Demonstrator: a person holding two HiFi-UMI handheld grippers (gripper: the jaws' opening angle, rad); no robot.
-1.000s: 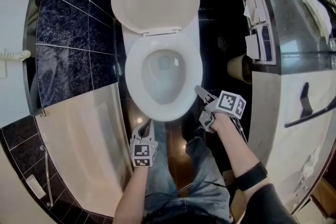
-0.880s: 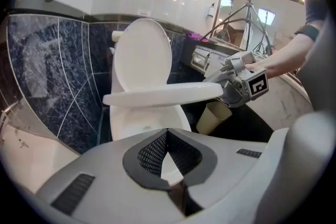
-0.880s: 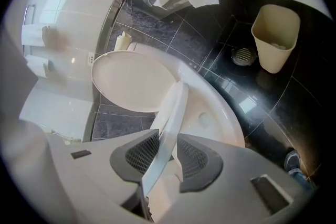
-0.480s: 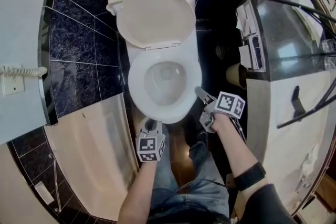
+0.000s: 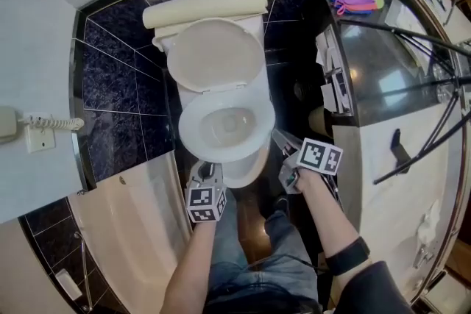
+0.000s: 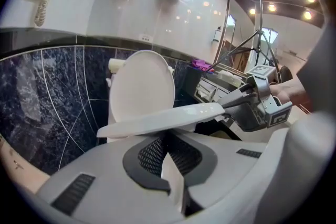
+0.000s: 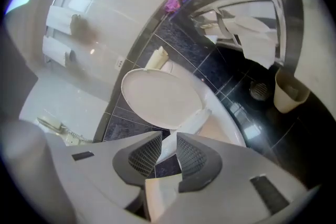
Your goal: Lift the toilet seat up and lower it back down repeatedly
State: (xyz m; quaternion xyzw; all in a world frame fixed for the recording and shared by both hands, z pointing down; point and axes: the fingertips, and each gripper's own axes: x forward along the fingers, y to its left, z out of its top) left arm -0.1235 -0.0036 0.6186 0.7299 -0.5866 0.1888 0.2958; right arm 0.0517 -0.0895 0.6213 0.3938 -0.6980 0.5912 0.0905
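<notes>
Toilet seat [image 6: 157, 120] sitting half-raised over bowl [image 5: 224, 123], lid [image 5: 215, 55] standing upright behind. I'm clamping seat's side rim in right gripper [image 7: 167, 152], jaws having just been closing, now narrow. Left gripper [image 6: 165, 139] jaws showing only slit, tips touching seat's front edge from below.
</notes>
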